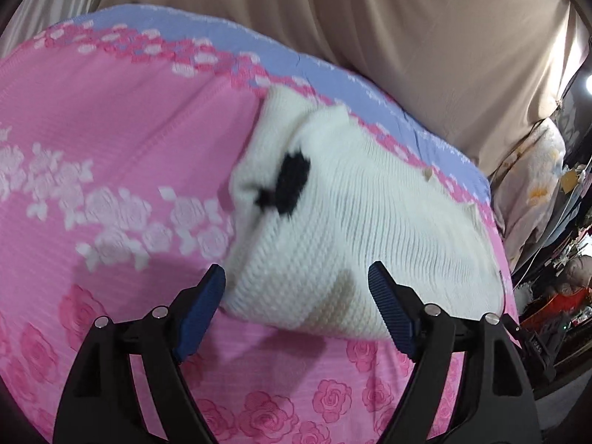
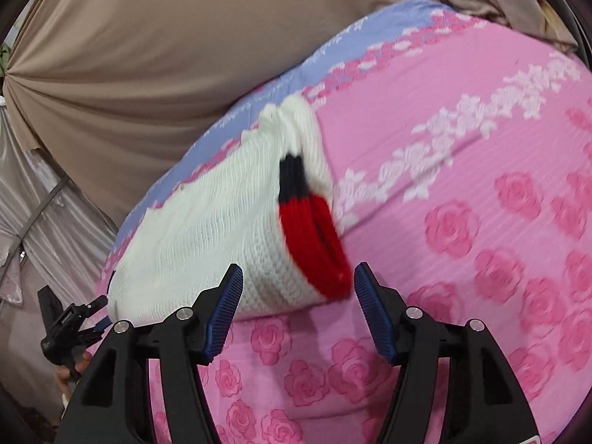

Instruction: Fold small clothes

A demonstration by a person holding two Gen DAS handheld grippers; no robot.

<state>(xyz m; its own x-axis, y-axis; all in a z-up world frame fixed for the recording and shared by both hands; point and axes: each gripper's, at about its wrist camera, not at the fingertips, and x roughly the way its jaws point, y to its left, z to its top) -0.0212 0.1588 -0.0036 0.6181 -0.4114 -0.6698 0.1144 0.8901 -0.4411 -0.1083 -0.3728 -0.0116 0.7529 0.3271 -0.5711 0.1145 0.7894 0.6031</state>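
From the left wrist, the white knit garment lies bunched on the pink bedspread, just ahead of the left gripper, spread wide and empty; a shallow bite could pinch one layer only. Across on the right wrist, the right gripper gapes empty too, the red cuff just ahead between its fingers; loose knit may slip.

Light: I see even, fairly bright indoor light | Source: one small glaring white lamp at left view's right edge | Shadows: soft, under the white knitted garment on the pink rose-patterned bedsheet | Blur: knit smeared in both views | Distortion: strong fisheye bending, dark corner vignette.
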